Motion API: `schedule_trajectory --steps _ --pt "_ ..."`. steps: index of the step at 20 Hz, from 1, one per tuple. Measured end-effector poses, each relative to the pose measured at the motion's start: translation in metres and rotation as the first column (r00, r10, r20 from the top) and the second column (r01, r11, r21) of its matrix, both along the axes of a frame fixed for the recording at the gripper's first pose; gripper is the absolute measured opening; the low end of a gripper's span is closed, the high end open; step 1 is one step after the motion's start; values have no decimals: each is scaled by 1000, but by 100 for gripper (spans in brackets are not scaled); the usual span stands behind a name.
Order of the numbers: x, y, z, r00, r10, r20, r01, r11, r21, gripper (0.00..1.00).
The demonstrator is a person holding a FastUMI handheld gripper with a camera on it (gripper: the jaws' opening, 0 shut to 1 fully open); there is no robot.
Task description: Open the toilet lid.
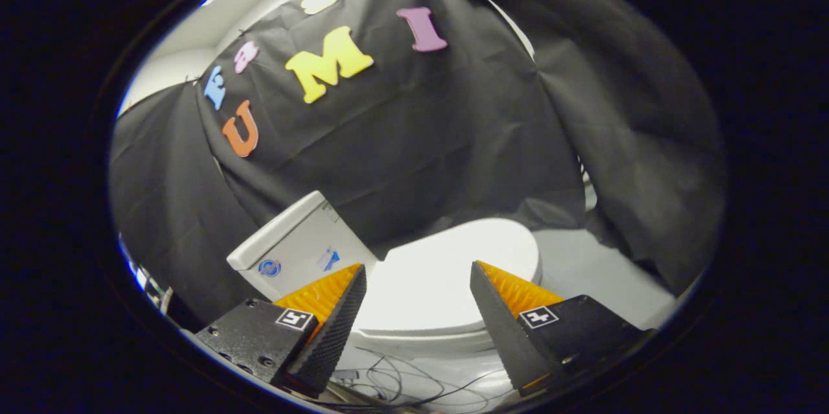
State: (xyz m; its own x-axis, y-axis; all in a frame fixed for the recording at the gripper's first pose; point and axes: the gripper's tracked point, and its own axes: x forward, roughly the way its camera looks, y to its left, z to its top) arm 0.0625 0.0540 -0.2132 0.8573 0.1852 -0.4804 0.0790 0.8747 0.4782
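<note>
Toilet lid point(447, 271) lies closed and flat on the one toilet, just beyond the fingertips, its near rim free with open room before it. The gripper point(418, 278) stands wide open, holding nothing, one finger each side. A single tank point(295, 249) rises at far left. Thin cables point(401, 381) trail on the near floor point(602, 271).
</note>
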Motion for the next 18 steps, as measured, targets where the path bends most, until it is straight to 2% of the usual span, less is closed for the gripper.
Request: schedule_trajectory --steps 4,8,11,18 --pt "2 -11 -59 991 -45 -127 64 987 150 100" --pt "-4 -23 -121 964 -109 -243 158 968 195 99" --pt "-9 -23 -149 939 -121 -321 210 942 261 99" --pt "-17 -51 -191 896 -171 -411 299 914 273 98"
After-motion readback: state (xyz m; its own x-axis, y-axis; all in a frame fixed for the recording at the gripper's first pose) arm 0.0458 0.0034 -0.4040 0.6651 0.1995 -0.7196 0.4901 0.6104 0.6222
